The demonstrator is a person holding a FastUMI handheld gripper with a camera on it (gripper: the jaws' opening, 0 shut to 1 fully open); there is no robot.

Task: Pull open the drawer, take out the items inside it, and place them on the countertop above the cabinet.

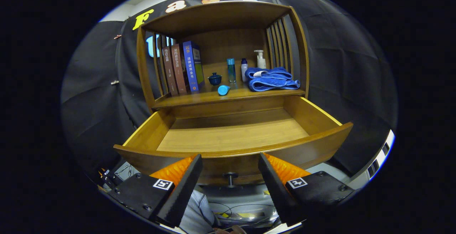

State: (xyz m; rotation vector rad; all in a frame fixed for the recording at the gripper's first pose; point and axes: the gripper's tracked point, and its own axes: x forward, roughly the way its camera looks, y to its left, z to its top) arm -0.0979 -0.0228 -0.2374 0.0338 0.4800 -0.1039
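Here my gripper (230,164) hangs with its jaws spread wide, pinching nothing, and the drawer's knob (230,175) sits between my fingers (185,177) without touching either. The drawer (233,147) is pulled out toward me, its wooden floor bare. On the countertop (199,98) above it, far from me, stand three books (181,68) at the left, then a small dark blue lidded cup (214,78), a light blue cap (223,90) lying on its side, two slim bottles (231,69), a pump bottle (260,59) and a folded blue towel (272,79) at the right.
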